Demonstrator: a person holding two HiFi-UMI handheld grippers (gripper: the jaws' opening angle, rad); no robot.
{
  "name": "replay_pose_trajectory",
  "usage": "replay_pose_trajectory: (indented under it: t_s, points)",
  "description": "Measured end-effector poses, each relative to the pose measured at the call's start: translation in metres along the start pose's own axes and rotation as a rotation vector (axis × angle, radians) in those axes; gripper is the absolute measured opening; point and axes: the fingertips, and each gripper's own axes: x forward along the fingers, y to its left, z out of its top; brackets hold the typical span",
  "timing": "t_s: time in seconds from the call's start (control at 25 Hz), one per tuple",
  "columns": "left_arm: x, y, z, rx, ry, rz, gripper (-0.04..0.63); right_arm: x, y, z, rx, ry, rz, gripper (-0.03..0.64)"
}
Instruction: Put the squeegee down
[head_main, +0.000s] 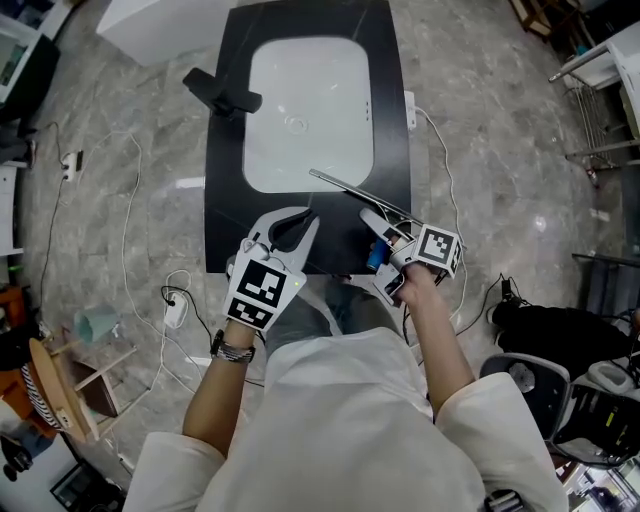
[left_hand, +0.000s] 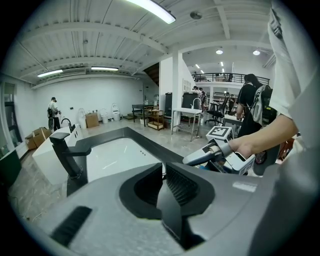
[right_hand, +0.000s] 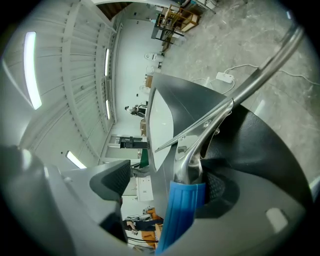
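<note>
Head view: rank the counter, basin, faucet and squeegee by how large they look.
1. counter
2. basin
3. squeegee and faucet: about alike. The squeegee is longer but thinner, so I leave these two unranked.

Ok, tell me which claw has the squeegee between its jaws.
The right claw: the squeegee's blue handle lies between its open jaws. The left claw is shut and empty.

The squeegee (head_main: 362, 196) has a chrome frame, a long thin blade (head_main: 335, 182) and a ribbed blue handle (right_hand: 183, 212). The blade slants over the table's (head_main: 225, 200) near right part. The handle reaches back toward the near edge, leaning on one pad of the spread right claw (right_hand: 165, 184).
</note>
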Motion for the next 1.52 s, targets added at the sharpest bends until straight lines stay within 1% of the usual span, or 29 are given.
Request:
replay_pose_trajectory:
  t_s: [0.2,0.4,0.64,0.8,1.08,1.32,1.52]
  points:
    - [-0.003,-0.001,-0.004,-0.009,0.002,0.007,0.026,-0.001,0.001,-0.007,-0.079,0.023,-0.086,0.403]
    - [-0.008,0.004,-0.009,-0.023,0.004,0.022,0.026,0.000,0.002,-0.012,-0.124,0.042,-0.127,0.416]
    - [-0.015,0.013,-0.015,-0.037,0.009,0.045,0.026,0.004,0.000,-0.020,-0.221,0.110,-0.181,0.424]
    - [-0.019,0.016,-0.020,-0.044,0.014,0.057,0.026,0.004,0.001,-0.025,-0.276,0.159,-0.195,0.441]
    - [-0.021,0.020,-0.027,-0.049,0.018,0.047,0.026,0.004,-0.001,-0.032,-0.312,0.203,-0.203,0.449]
    - [-0.027,0.023,-0.031,-0.044,0.020,0.036,0.025,0.005,-0.003,-0.038,-0.404,0.247,-0.233,0.456]
    - [-0.037,0.021,-0.039,-0.048,0.034,0.030,0.026,0.004,-0.003,-0.039,-0.405,0.227,-0.241,0.456]
